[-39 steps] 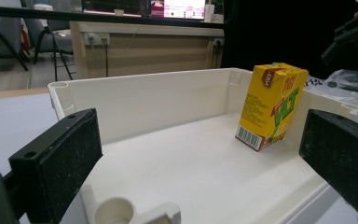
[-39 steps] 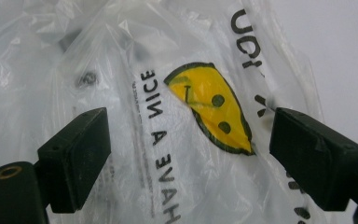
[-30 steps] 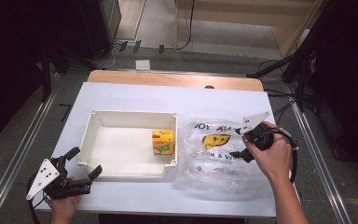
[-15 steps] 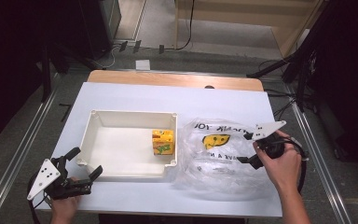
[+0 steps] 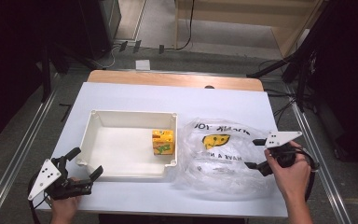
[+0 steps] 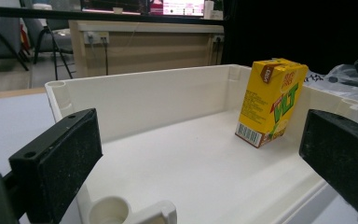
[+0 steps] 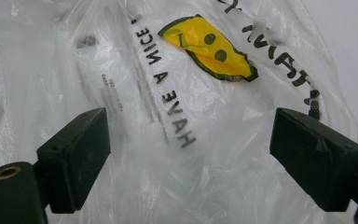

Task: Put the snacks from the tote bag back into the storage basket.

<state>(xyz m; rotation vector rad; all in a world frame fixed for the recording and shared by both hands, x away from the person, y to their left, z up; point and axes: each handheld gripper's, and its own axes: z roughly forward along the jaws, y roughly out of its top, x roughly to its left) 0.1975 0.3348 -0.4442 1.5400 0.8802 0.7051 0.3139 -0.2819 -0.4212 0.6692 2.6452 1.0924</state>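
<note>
Carton's in the bin, bag yet to be gripped

The drink carton (image 5: 163,142) stands in the white bin (image 5: 121,116), far right corner; right gripper (image 5: 260,155), jaws wide, hovers over the plastic bag (image 5: 219,158) right of the bin; left gripper (image 5: 85,163) waits gaping at its near corner.

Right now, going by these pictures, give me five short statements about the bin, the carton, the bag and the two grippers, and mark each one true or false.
1. The yellow carton stands inside the white bin. True.
2. The clear plastic bag lies inside the bin. False: it lies on the table, beside the bin on the right in the high view.
3. The right gripper has its jaws open at the bag. True.
4. The left gripper is clamped on the carton. False: its jaws are open at the bin's near corner, apart from the carton.
5. The bag carries a yellow smiley face. True.
</note>
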